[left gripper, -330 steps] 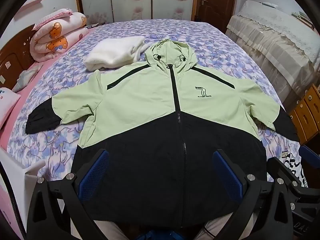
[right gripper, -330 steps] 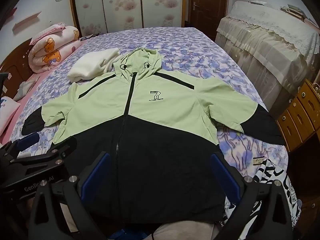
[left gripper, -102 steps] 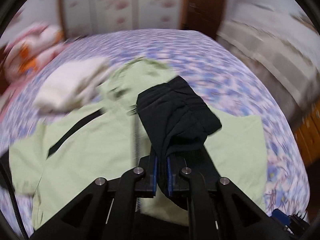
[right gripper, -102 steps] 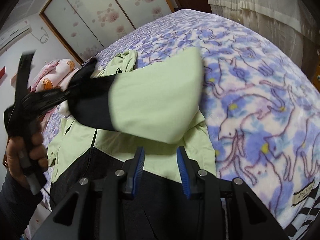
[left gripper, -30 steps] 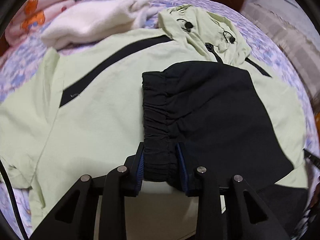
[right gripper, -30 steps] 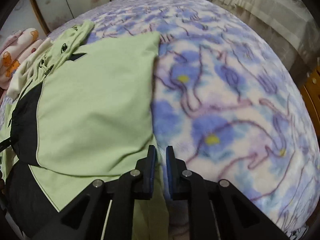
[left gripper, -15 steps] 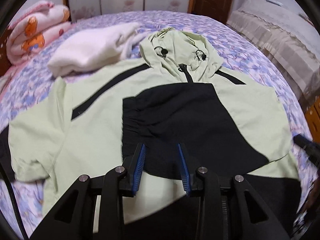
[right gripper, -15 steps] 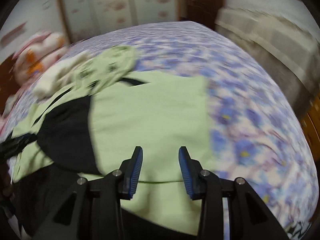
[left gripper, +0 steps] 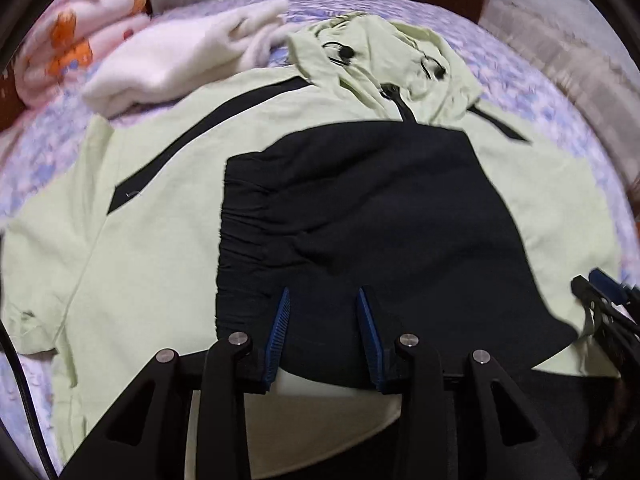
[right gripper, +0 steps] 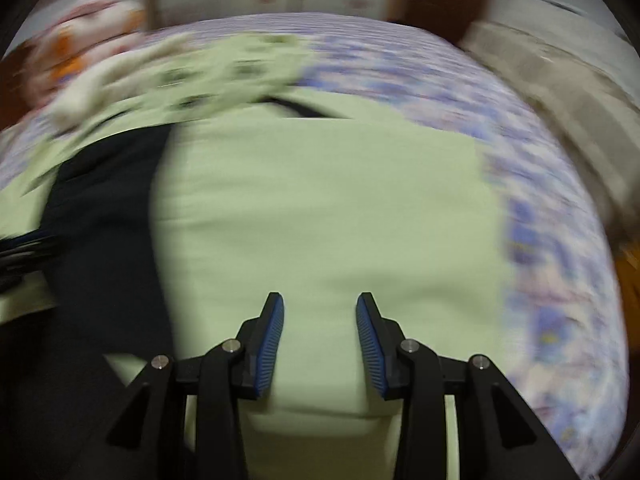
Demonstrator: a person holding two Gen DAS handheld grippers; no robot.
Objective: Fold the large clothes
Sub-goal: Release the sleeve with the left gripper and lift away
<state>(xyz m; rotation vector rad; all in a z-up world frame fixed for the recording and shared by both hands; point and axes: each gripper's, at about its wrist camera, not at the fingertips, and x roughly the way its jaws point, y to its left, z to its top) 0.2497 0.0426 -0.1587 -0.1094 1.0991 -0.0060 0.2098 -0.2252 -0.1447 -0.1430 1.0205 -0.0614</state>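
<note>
A light green and black hooded jacket (left gripper: pixel 160 208) lies face up on the bed. Its right sleeve is folded across the chest, and the black cuff end (left gripper: pixel 360 216) lies over the zip below the hood (left gripper: pixel 384 52). My left gripper (left gripper: pixel 324 300) is open and empty, just above the near edge of the black sleeve end. My right gripper (right gripper: pixel 320 308) is open and empty over the folded green sleeve part (right gripper: pixel 320 200); that view is blurred. The right gripper also shows at the right edge of the left wrist view (left gripper: pixel 608 296).
A cream fleece garment (left gripper: pixel 176 52) lies at the jacket's far left. A pink rolled quilt (left gripper: pixel 64 40) sits at the left. The purple floral bedspread (right gripper: pixel 540 260) stretches to the right, with a lace-covered piece of furniture (right gripper: pixel 568 92) beyond it.
Both grippers let go of the folded sleeve and opened. The left has drawn back a little from the cuff; the right is swinging left over the green sleeve.
</note>
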